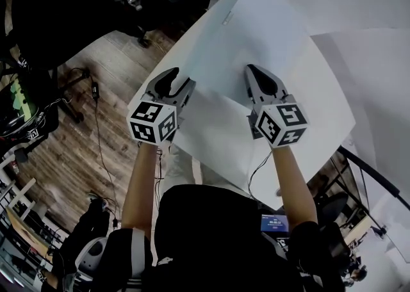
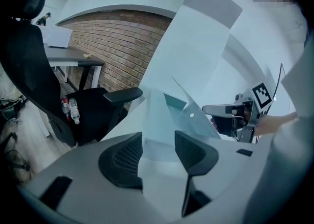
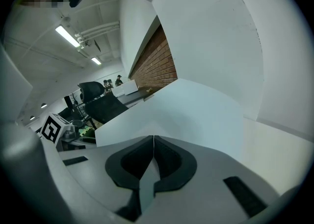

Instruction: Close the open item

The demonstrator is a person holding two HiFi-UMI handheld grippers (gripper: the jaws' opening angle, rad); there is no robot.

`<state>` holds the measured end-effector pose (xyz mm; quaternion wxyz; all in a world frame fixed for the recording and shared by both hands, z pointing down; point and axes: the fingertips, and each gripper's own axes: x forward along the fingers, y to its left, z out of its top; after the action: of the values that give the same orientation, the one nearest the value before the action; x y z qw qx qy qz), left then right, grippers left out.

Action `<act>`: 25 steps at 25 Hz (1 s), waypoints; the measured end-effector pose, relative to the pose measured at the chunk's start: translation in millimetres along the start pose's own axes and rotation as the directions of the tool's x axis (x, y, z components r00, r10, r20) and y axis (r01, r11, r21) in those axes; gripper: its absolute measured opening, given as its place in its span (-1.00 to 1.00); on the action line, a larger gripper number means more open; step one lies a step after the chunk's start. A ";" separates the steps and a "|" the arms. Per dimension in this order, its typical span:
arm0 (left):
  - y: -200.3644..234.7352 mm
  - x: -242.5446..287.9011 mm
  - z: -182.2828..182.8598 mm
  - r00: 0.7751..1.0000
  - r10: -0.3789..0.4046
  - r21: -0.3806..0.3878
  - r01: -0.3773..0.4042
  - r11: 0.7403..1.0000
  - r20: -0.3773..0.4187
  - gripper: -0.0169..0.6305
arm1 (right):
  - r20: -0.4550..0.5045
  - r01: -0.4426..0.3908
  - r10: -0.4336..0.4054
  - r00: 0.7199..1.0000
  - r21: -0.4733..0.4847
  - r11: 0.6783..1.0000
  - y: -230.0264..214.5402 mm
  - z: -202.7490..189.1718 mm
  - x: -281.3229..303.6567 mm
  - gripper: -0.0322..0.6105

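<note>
White table (image 1: 320, 134) lies below the head view, with one pale, see-through folder (image 1: 250, 34) on it, the task's thing, lying ahead of both grippers. There are two grippers, each with one marker cube at its back: the left cube (image 1: 152, 123) and the right cube (image 1: 282, 124).

Left gripper (image 1: 176, 82) sits at the table's left edge. In its own view the left gripper (image 2: 157, 142) has its jaws spread apart; a low edge of the folder (image 2: 164, 115) shows in the gap, but neither pad touches it. One small round snap (image 2: 192, 115) shows on the folder's raised sheet.

Right gripper (image 1: 256, 73) is clenched. Its own view shows the right gripper (image 3: 153, 142) with jaws together on a thin sheet edge that runs down between them, and the folder (image 3: 186, 110) spreads out broad and white ahead of it.

Past the table's left edge is wood floor (image 1: 77, 137), then one black chair (image 2: 93, 105) with two bottles (image 2: 68, 110) on its seat. Farthest off runs one brick wall (image 2: 122, 36).
</note>
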<state>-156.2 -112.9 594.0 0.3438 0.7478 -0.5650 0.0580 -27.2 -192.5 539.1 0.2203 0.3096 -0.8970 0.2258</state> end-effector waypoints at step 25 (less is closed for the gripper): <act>2.2 8.4 -2.2 0.998 -0.056 -0.040 0.054 0.998 -0.040 -0.33 | -0.046 -0.061 0.059 0.997 -0.049 0.997 6.0 19.1 37.1 -0.78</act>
<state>-154.6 -118.7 600.7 0.3711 0.7549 -0.5381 0.0528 -62.4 -215.5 542.1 0.2410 0.2716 -0.9063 0.2162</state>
